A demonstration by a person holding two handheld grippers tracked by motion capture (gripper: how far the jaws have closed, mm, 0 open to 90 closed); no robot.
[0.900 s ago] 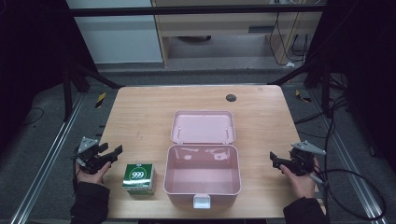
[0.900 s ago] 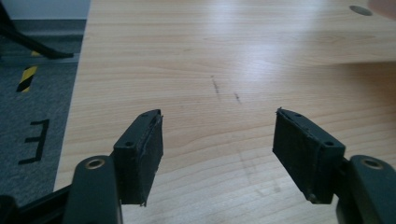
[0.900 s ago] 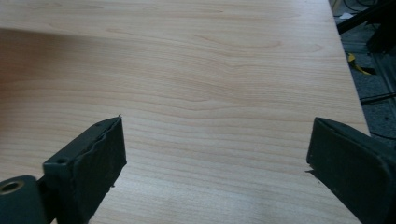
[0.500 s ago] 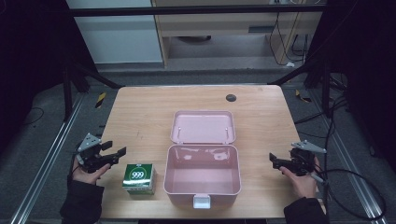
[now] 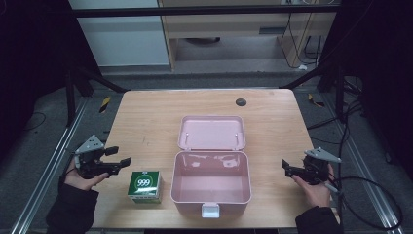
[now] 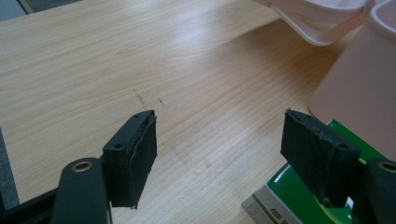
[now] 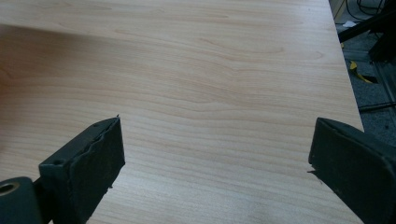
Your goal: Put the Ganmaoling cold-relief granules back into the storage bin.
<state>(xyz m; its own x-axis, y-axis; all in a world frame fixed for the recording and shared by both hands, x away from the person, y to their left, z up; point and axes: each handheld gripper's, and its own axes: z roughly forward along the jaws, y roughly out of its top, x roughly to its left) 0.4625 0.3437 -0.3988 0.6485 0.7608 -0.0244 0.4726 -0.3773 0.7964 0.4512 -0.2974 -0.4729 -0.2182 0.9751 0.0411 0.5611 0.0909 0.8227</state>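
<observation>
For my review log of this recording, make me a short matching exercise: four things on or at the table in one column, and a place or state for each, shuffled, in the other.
Things:
1. pink box
2. green carton
3. left claw
4. dark round spot

Places or states:
A. near the far edge of the table
B. lid swung open, nothing inside
C. open, holding nothing, just left of the carton
D. standing on the wood beside the box's left wall

Pairs: 1-B, 2-D, 3-C, 4-A
</observation>
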